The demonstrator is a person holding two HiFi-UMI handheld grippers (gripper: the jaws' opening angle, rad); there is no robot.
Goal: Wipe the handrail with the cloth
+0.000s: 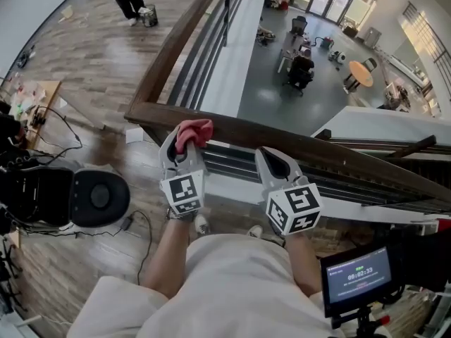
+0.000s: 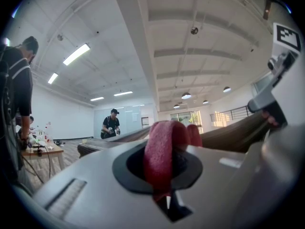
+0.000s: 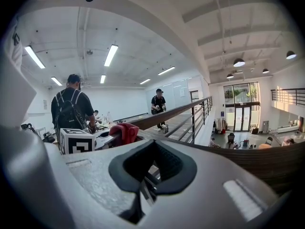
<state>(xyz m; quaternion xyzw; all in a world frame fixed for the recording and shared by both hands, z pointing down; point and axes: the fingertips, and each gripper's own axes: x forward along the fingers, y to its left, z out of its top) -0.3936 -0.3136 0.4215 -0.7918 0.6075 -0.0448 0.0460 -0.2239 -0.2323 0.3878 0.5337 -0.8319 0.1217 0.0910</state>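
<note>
The left gripper is closed on the red cloth, and the cloth sits on top of the handrail, near its corner, at 11 o'clock from the person. In the left gripper view the cloth stands as a thin fold between the jaws. I think this grip is small, so friction on the wood could pull the cloth out, and it may fall over the rail to the lower floor at 12 o'clock. The cloth is bunched, so the hard jaw tips could scratch the wood if pressed too low. The right gripper has its jaws together with nothing between them, and it rests by the rail at 3 o'clock from the cloth. A wipe in this direction could hit it
</note>
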